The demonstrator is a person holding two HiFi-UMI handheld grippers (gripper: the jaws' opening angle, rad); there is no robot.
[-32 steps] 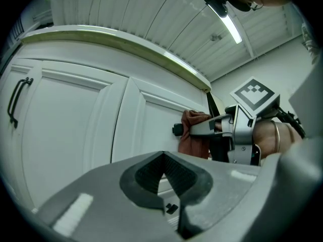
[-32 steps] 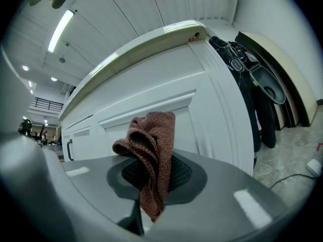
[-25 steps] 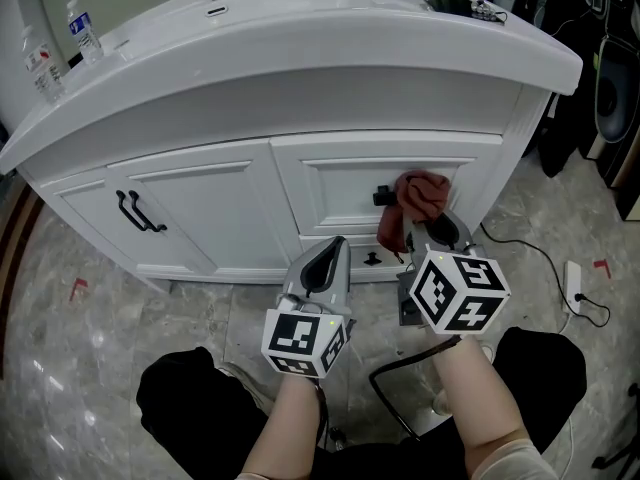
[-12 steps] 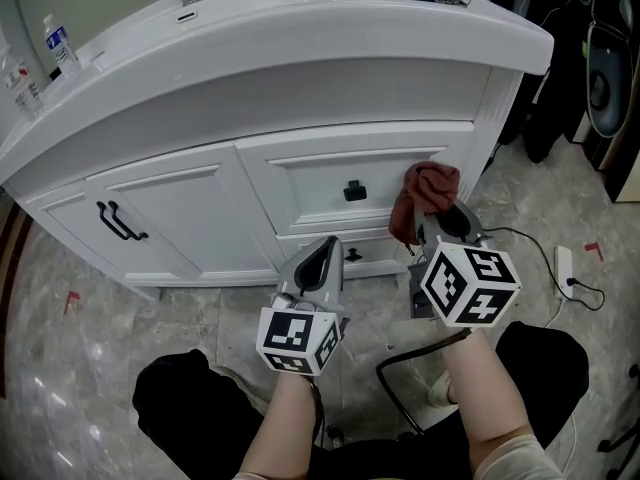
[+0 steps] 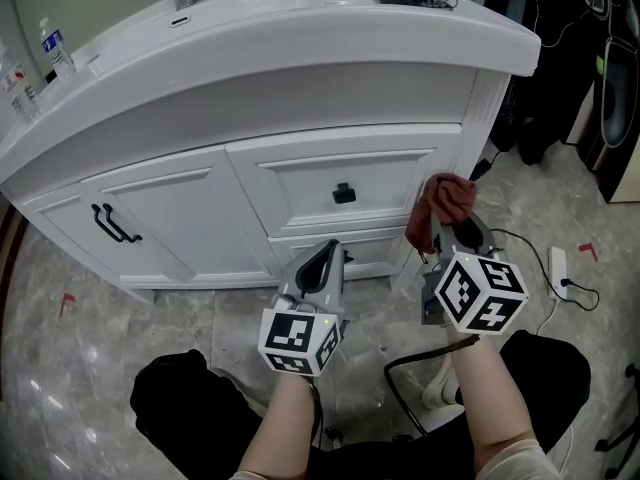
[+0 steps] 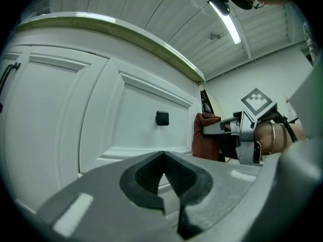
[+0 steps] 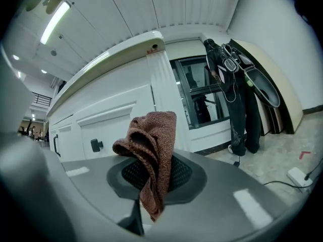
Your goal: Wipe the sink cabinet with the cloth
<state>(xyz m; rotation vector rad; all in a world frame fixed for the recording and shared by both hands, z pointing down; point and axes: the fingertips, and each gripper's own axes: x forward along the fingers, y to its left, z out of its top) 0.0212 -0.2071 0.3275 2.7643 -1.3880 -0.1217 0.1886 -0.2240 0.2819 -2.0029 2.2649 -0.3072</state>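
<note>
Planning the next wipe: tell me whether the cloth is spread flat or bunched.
Bunched: the cloth sits crumpled in folds, clamped in the right tool, one end dangling below.

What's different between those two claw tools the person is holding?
The right gripper is clamped on a reddish-brown cloth; the left gripper is closed on nothing. The right gripper points near the right corner of the cabinet, the left gripper toward the drawer with the black knob. Both have shut jaws and face the cabinet.

A water bottle (image 5: pixel 57 48) stands upper left, a power strip (image 5: pixel 557 268) lower right.
</note>
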